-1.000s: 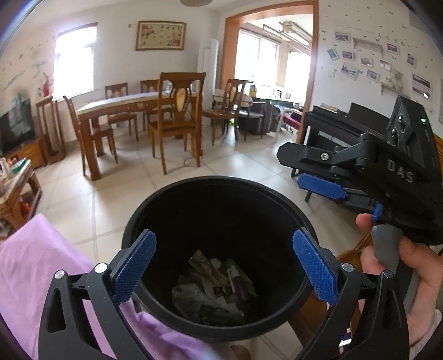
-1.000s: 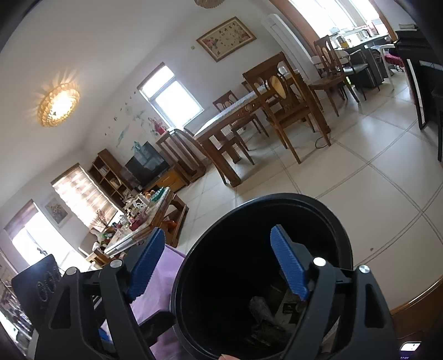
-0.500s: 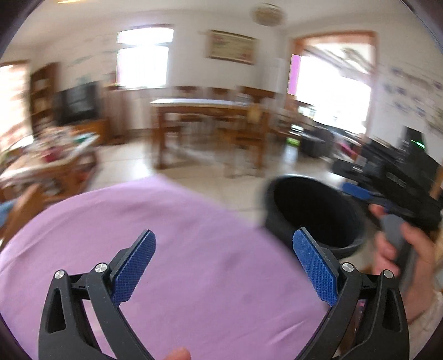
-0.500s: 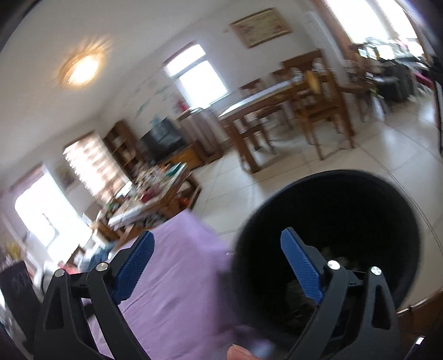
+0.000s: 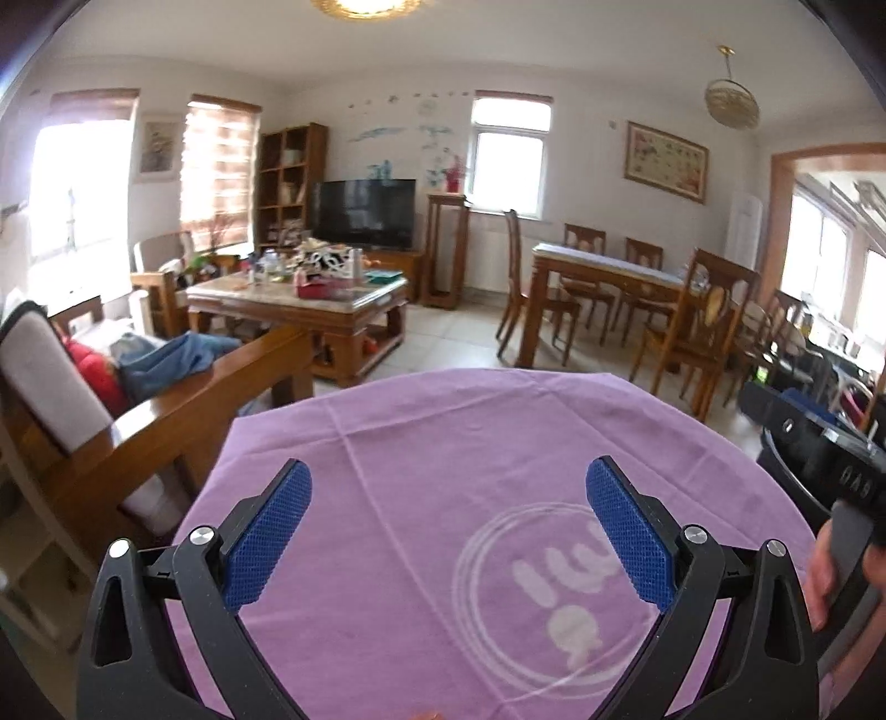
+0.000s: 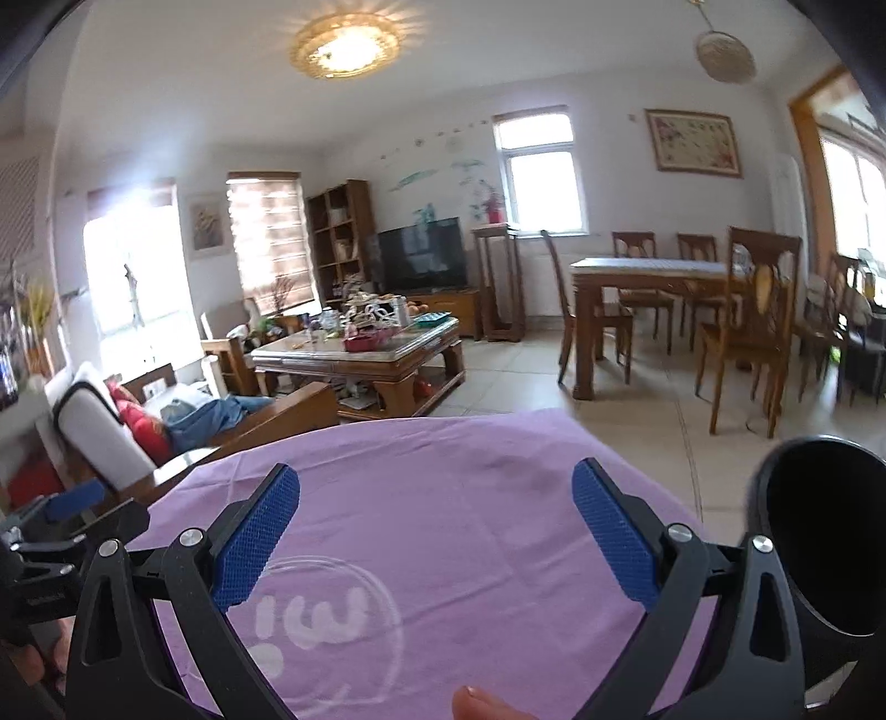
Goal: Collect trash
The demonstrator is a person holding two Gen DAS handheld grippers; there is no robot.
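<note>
The left gripper (image 5: 448, 523) is held over a purple cloth with a white circular print (image 5: 443, 443) that covers the desk; its blue-padded fingers (image 5: 266, 534) are spread wide apart and nothing is gripped between them. The right gripper (image 6: 434, 531) is likewise held above the same cloth (image 6: 443, 487), with its blue-padded fingers (image 6: 614, 540) spread wide and nothing held between them.

In the right wrist view, a round black plastic trash bin (image 6: 825, 543) is seen at the right edge of the desk, just beside the right finger, its mouth turned towards the camera; its inside is dark and its contents cannot be made out. In the left wrist view only a dark sliver of the bin (image 5: 775, 465) is seen at the far right, behind the black body of the right gripper (image 5: 830, 465), whose grey handle is wrapped by the person's right hand (image 5: 825, 576). The left gripper (image 6: 72, 509) is seen at the left edge of the right wrist view.

Beyond the desk, a wooden sofa with grey cushions (image 5: 111, 421) carries a red pillow and blue clothing. A cluttered wooden coffee table (image 5: 299, 299) is placed before a black flat-screen television (image 5: 362, 213). A wooden dining table with chairs (image 5: 609, 277) is seen to the right on the pale tiled floor (image 5: 454, 343). A lit round ceiling lamp (image 6: 346, 44) is seen overhead.
</note>
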